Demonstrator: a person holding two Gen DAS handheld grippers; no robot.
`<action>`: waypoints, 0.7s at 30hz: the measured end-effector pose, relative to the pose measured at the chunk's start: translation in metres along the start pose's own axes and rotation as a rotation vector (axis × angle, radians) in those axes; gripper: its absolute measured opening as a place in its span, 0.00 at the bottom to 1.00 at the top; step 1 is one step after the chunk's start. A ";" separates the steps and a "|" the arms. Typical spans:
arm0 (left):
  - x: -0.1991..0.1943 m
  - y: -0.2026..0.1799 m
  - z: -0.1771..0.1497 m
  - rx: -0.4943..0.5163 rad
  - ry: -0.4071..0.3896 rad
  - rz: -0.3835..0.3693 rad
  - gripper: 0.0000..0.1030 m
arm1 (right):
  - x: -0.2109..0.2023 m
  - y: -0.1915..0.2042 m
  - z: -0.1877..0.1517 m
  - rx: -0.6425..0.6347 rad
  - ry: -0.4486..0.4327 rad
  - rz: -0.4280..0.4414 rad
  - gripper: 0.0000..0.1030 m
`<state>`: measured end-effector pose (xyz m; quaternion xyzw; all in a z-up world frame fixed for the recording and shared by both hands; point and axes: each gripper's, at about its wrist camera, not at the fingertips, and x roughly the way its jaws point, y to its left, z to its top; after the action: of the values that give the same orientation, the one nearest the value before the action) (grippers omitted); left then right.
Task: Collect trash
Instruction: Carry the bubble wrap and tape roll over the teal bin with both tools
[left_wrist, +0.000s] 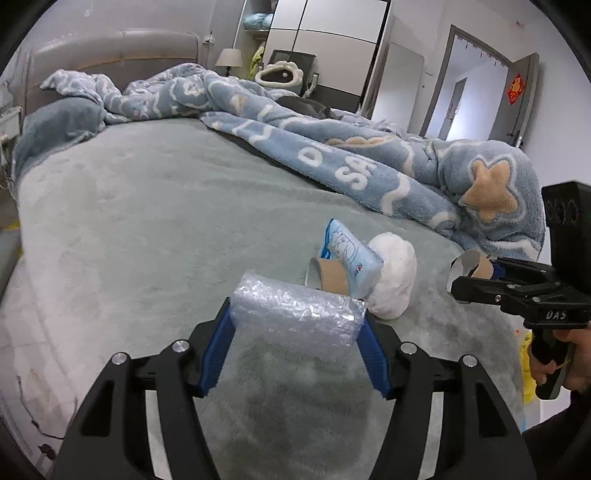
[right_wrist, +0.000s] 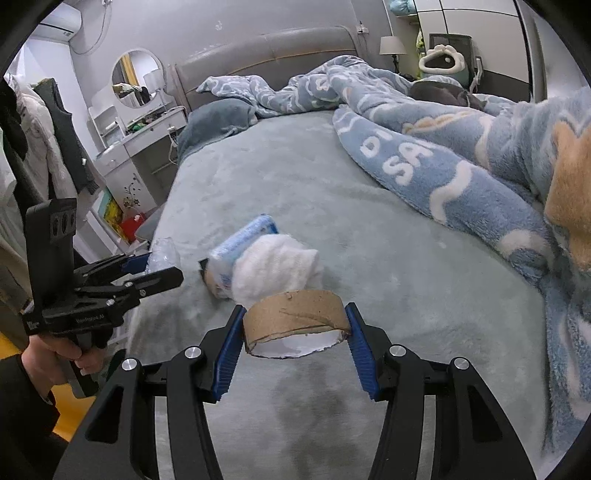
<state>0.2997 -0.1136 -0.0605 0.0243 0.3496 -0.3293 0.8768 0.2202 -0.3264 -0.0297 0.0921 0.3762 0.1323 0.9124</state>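
Note:
My left gripper (left_wrist: 297, 317) is shut on a wad of clear bubble wrap (left_wrist: 295, 314), held just above the grey-green bed cover. My right gripper (right_wrist: 295, 321) is shut on a brown cardboard tube (right_wrist: 295, 314), also low over the cover. Between them on the bed lie a second cardboard tube (left_wrist: 330, 278), a blue and white plastic wrapper (left_wrist: 351, 258) and a crumpled white tissue wad (left_wrist: 393, 280). The same pile shows in the right wrist view: the wrapper (right_wrist: 240, 243) and the tissue (right_wrist: 277, 266). Each gripper appears in the other's view: the right gripper (left_wrist: 465, 286) and the left gripper (right_wrist: 162, 269).
A rumpled blue fleece blanket (left_wrist: 351, 166) covers the far and right side of the bed. The headboard (left_wrist: 110, 55), a pillow (right_wrist: 218, 118) and a dressing table with round mirror (right_wrist: 140, 122) stand beyond. An open door (left_wrist: 521, 99) is at the right.

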 end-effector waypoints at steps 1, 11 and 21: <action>-0.003 -0.002 -0.001 -0.002 -0.002 0.016 0.63 | -0.001 0.003 0.001 -0.002 -0.002 0.004 0.53; -0.029 -0.013 -0.022 -0.058 -0.004 0.084 0.63 | -0.018 0.037 0.008 -0.032 -0.034 0.046 0.53; -0.067 0.009 -0.074 -0.177 0.052 0.262 0.63 | 0.003 0.069 0.006 -0.030 -0.014 0.067 0.53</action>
<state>0.2247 -0.0486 -0.0758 0.0007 0.3936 -0.1790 0.9017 0.2146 -0.2605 -0.0092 0.0920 0.3644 0.1675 0.9114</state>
